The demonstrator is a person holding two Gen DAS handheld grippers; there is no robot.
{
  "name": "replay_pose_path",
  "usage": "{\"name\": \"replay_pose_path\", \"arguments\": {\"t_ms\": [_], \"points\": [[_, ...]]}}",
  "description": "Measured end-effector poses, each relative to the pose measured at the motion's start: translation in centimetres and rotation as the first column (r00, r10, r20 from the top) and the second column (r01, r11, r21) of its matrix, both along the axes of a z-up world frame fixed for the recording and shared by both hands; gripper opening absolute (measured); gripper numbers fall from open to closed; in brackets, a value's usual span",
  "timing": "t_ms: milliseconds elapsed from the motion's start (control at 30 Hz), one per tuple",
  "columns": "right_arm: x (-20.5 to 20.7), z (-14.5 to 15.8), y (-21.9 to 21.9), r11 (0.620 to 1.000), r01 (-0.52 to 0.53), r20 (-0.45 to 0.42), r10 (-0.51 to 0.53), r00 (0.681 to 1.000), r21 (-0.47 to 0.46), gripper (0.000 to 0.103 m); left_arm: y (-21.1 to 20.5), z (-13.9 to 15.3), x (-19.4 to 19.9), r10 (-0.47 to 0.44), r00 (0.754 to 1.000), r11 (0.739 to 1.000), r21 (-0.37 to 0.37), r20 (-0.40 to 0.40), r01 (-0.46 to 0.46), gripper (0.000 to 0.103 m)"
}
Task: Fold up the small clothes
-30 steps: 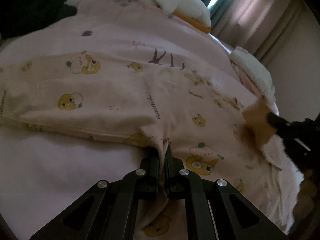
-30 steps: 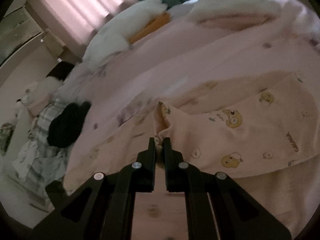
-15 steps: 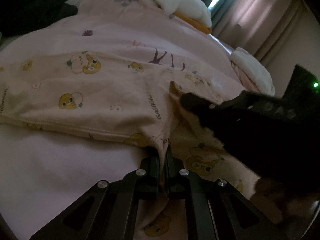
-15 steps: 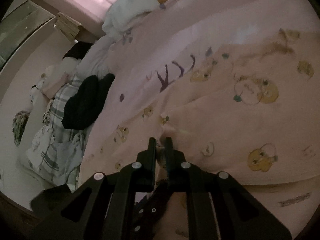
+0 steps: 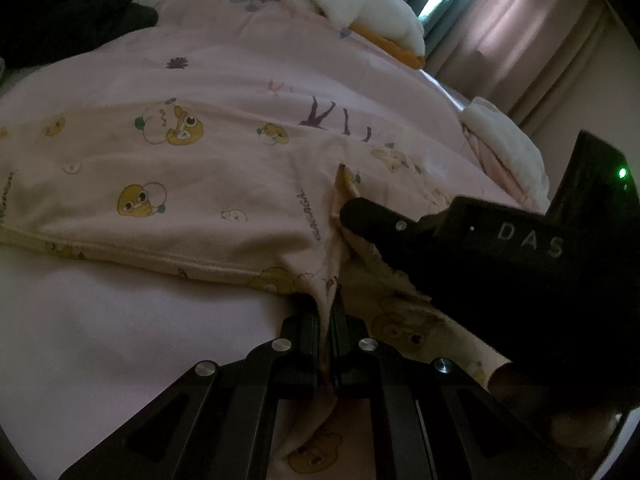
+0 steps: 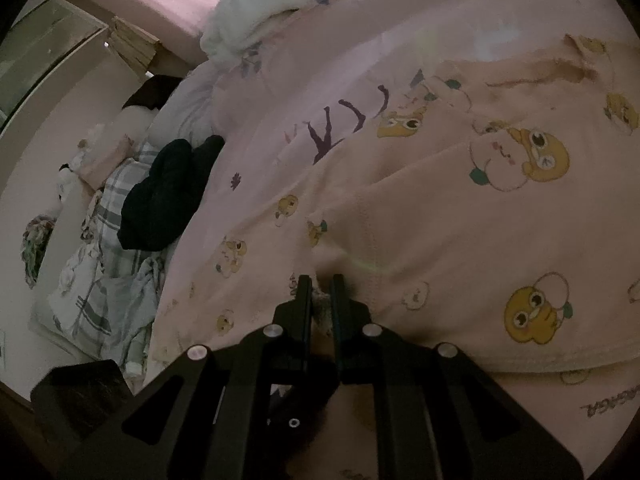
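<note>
My right claw [image 6: 320,294] has swung across and down, carrying the corner of the small cream cotton garment printed with yellow cartoon ducks [image 5: 192,200] over onto its own body beside my left claw [image 5: 329,312]. That lays one fold. The right jaws have eased apart a little, cloth still bunched between them; the left claw stays clamped on the hem. The garment lies spread on a pale pink bedsheet [image 5: 100,320]. A black bundle of clothing [image 6: 168,192] and white pillows [image 5: 360,4] lie farther off; pink curtains [image 5: 520,32] hang behind.
</note>
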State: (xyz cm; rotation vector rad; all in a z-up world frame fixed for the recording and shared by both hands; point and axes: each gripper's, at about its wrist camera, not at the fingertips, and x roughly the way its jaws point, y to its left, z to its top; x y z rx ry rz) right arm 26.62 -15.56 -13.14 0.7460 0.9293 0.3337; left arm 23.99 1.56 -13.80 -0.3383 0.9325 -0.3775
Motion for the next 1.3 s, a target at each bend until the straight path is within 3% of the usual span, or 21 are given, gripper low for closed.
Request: {"name": "replay_pose_path", "arguments": {"t_ms": [67, 133, 167, 200, 267, 367, 467, 533, 600, 667, 767, 867, 1033, 1100, 1200, 1300], "points": [[0.0, 0.3, 0.4, 1.0, -0.012, 0.0, 0.012, 1.0, -0.015, 0.014, 0.0, 0.0, 0.0, 0.0, 1.0, 1.0, 0.0, 0.0, 0.0, 0.008], [0.2, 0.1, 1.2, 0.997, -0.053, -0.003, 0.053, 0.999, 0.048, 0.013, 0.2, 0.0, -0.1, 0.001, 1.0, 1.0, -0.006, 0.0, -0.001, 0.008], [0.3, 0.0, 1.7, 0.996, -0.073, -0.009, 0.073, 0.997, 0.053, 0.008, 0.6, -0.1, 0.0, 0.005, 1.0, 0.999, -0.043, -0.011, -0.005, 0.008], [0.3, -0.3, 2.5, 0.995, -0.095, -0.019, 0.095, 0.995, 0.009, 0.012, 0.9, -0.4, 0.1, 0.006, 1.0, 0.998, -0.068, -0.023, -0.008, 0.008], [0.3, -0.9, 3.3, 0.989, -0.113, -0.026, 0.111, 0.993, -0.093, 0.002, 1.3, -0.7, 0.2, 0.009, 0.999, 0.994, -0.111, -0.045, -0.014, 0.008], [0.0, -1.1, 2.2, 0.995, -0.096, -0.01, 0.096, 0.995, 0.002, 0.007, 0.6, -0.3, -0.2, 0.008, 1.0, 0.997, -0.077, -0.025, -0.01, 0.008], [0.1, -0.2, 1.6, 0.995, -0.092, -0.016, 0.092, 0.996, -0.033, 0.008, 0.3, -0.3, -0.2, 0.008, 1.0, 0.997, -0.077, -0.026, -0.01, 0.008], [-0.1, 0.6, 1.4, 0.993, -0.098, -0.021, 0.097, 0.995, -0.069, 0.011, 0.3, -0.4, -0.2, 0.009, 1.0, 0.996, -0.086, -0.029, -0.011, 0.008], [-0.3, 1.4, 0.7, 0.995, -0.082, -0.013, 0.081, 0.997, -0.056, 0.03, -0.1, -0.3, -0.4, 0.008, 1.0, 0.996, -0.087, -0.028, -0.011, 0.008], [-0.7, 2.6, 0.1, 0.997, -0.054, 0.006, 0.054, 0.999, -0.046, 0.04, -0.2, -0.3, -0.3, 0.008, 1.0, 0.996, -0.086, -0.028, -0.011, 0.008], [-2.0, 4.9, -1.4, 0.998, -0.04, 0.053, 0.042, 0.998, -0.04, 0.043, -0.2, -0.3, -0.2, 0.008, 1.0, 0.996, -0.093, -0.03, -0.011, 0.008], [-3.5, 6.8, -2.6, 0.991, -0.028, 0.088, 0.04, 0.995, -0.13, 0.05, 0.2, -0.3, 0.0, 0.008, 1.0, 0.996, -0.092, -0.031, -0.011, 0.008], [-6.7, 9.3, -7.0, 0.925, 0.095, 0.14, -0.046, 0.989, -0.369, 0.058, 0.3, -0.3, 0.3, 0.007, 1.0, 0.996, -0.092, -0.03, -0.01, 0.008], [-8.2, 9.7, -9.1, 0.882, 0.163, 0.162, -0.101, 0.982, -0.442, 0.07, 0.4, -0.4, 0.3, 0.007, 1.0, 0.996, -0.093, -0.031, -0.01, 0.008], [-9.8, 9.2, -11.7, 0.838, 0.202, 0.163, -0.137, 0.977, -0.507, 0.079, 0.4, -0.4, 0.3, 0.007, 1.0, 0.996, -0.093, -0.031, -0.009, 0.008], [-10.8, 8.2, -13.6, 0.811, 0.219, 0.137, -0.171, 0.976, -0.542, 0.079, 0.6, -0.4, 0.2, 0.006, 1.0, 0.996, -0.091, -0.03, -0.009, 0.008]]}}
